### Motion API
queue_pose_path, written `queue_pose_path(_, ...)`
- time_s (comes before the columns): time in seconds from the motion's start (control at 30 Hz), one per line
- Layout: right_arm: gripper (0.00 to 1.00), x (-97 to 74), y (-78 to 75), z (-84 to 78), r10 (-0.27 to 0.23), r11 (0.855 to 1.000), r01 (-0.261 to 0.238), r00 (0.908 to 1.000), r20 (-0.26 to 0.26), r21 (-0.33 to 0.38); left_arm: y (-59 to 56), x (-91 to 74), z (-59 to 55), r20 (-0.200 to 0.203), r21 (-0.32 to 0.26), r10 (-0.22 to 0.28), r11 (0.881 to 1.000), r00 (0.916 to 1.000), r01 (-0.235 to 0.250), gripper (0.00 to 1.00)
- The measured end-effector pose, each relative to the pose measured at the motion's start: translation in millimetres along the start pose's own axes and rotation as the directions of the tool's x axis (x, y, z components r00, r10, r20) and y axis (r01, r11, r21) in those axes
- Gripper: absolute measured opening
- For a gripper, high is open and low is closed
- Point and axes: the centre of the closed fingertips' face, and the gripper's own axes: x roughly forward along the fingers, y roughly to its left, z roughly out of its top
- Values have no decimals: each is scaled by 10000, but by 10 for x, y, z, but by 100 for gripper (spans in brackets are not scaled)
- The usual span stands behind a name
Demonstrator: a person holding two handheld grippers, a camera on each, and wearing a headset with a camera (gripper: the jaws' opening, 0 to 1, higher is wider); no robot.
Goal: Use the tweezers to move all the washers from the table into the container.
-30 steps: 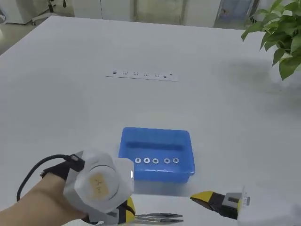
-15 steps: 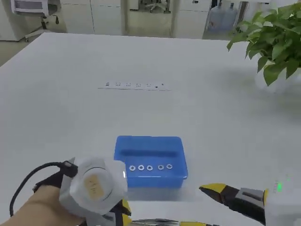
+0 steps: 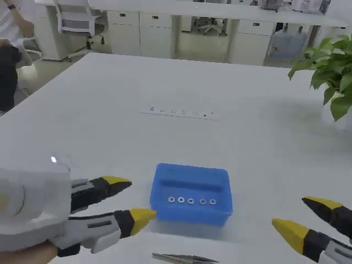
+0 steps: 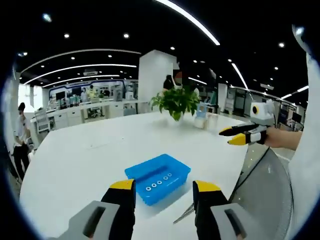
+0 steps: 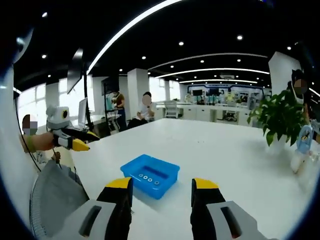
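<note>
Fingers on the left gripper (image 3: 136,198) and right gripper (image 3: 292,213) stood open and empty, lifted clear of the laid-down tweezers (image 3: 184,257); five washers (image 3: 191,201) in the container (image 3: 190,215) suggested the task was finished.

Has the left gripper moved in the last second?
Yes. The left gripper has drawn back leftward from the tweezers; its body no longer overlaps the left front corner of the blue container.
</note>
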Motion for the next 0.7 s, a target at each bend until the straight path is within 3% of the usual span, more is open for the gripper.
queue_pose_path(0.13, 49, -60, -41, 72, -361, 9993, 360, 9989, 299, 27, 149, -180, 167, 968, -444, 1032, 9941, 9899, -993, 60)
queue_pose_path(0.2, 55, -68, -38, 107, -454, 9987, 441, 9978, 473, 273, 182, -223, 211, 1286, -537, 1271, 9912, 9835, -1210, 67)
queue_pose_path(0.3, 62, -85, -10, 194, -602, 9950, 518, 9933, 985, 854, 190, -227, 208, 1333, -600, 1295, 9907, 9826, -1225, 78)
queue_pose_path(0.5, 71, -164, 78, 251, -695, 9951, 583, 9868, 1461, 797, 59, -204, 132, 1081, -262, 1108, 9937, 9879, -1086, 86)
queue_pose_path(0.63, 79, -226, 127, 238, -679, 9960, 581, 9860, 1520, 678, -87, -223, 79, 1276, -1270, 930, 9889, 9874, -768, 97)
queue_pose_path(0.7, 83, -251, 135, 214, -718, 9956, 620, 9867, 1460, 701, -97, -233, 53, 1223, -1336, 939, 9880, 9880, -774, 99)
